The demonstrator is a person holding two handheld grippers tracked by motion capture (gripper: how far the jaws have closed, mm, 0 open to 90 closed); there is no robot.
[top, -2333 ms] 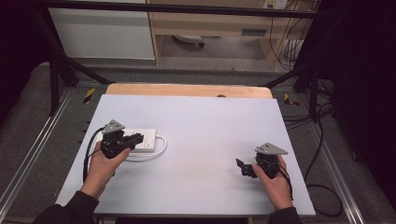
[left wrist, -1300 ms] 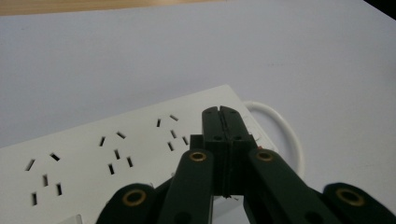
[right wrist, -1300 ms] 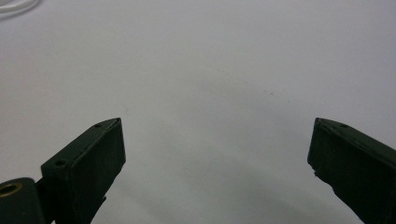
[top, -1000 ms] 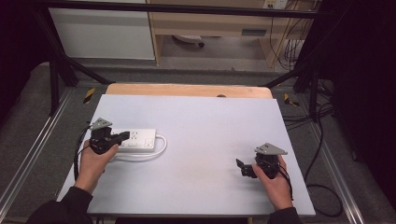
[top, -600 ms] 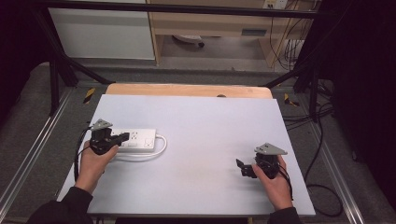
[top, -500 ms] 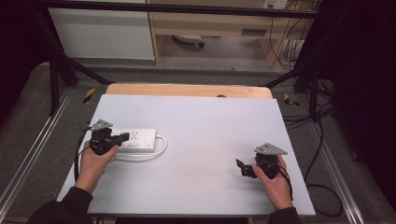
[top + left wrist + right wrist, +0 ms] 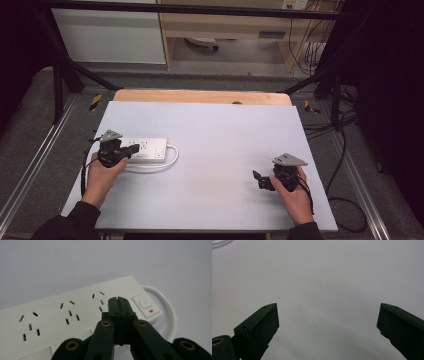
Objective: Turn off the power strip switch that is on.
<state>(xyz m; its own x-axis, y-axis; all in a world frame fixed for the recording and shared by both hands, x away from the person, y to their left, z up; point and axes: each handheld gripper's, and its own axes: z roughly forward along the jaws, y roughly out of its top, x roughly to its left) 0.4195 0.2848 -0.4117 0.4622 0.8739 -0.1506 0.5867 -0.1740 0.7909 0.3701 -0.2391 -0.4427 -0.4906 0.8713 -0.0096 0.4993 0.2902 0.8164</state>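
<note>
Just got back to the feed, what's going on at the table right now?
A person holds a gripper in each hand over a white table. The left gripper has its jaws pressed shut and sits over the white power strip, with the tips close to its switch. The strip's white cable loops beside it. The right gripper is open above bare tabletop, well away from the strip, holding nothing.

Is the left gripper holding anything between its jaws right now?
No, the left gripper has its jaws pressed together with nothing between, above the power strip.
</note>
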